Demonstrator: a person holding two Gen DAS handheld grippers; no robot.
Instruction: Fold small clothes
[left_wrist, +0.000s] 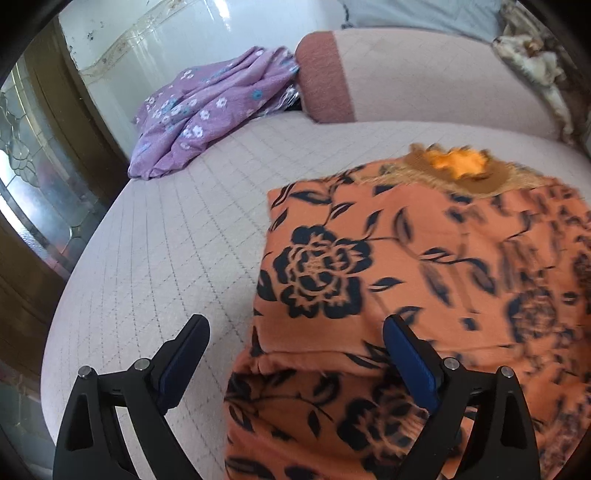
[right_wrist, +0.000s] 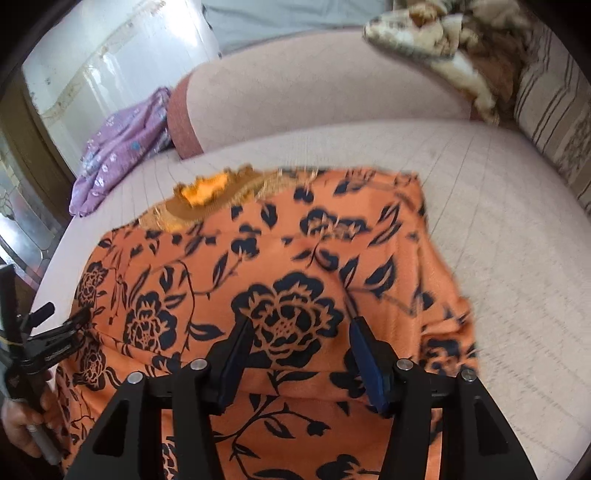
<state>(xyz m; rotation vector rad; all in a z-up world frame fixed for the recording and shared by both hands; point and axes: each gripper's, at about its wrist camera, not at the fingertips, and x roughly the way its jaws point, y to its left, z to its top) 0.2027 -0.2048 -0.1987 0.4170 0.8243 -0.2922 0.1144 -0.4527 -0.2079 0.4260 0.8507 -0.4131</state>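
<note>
My left wrist camera looks steeply down, close over the orange flowered garment's (left_wrist: 424, 266) left edge. My right one hangs over its middle (right_wrist: 280, 280). Both share the purple cloth (left_wrist: 207, 110) (right_wrist: 118, 151) and bolster (left_wrist: 424, 74) (right_wrist: 314, 103).

garment (left_wrist: 424, 258): orange, black flowers | cloth (left_wrist: 207, 110): purple, small white-blue flowers | bed cover (left_wrist: 166, 240): pale pink grid

Folded garment (left_wrist: 424, 258) lies on the bed (left_wrist: 166, 258); crumpled cloth (left_wrist: 207, 110) apparently behind-left.
</note>
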